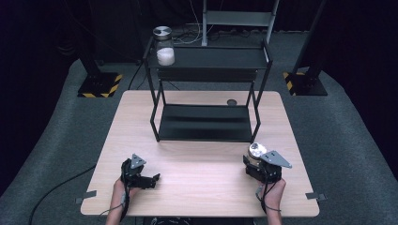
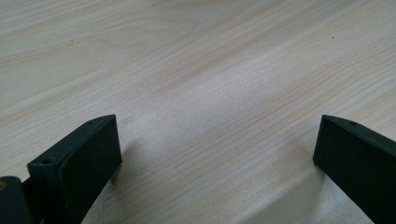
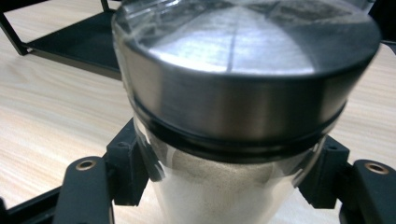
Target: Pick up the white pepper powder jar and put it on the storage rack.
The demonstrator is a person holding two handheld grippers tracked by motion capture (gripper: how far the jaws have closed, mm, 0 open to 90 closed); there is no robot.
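Observation:
My right gripper (image 1: 256,161) is shut on a glass jar (image 3: 233,121) with a steel lid (image 1: 256,150) and pale powder inside; both jaws press its glass sides in the right gripper view. It sits near the table's front right, just in front of the black two-tier rack (image 1: 206,123). A second jar (image 1: 164,46) with white powder and a steel lid stands on the rack's top shelf at its left end. My left gripper (image 1: 157,177) rests low at the front left, open, with only bare wood (image 2: 210,116) between its fingers.
The rack's lower shelf (image 1: 205,123) is bare. A small dark round disc (image 1: 231,102) lies on the table behind the rack. The wooden table (image 1: 197,168) is edged by grey carpet, with black stands at the back left (image 1: 99,84) and right (image 1: 305,82).

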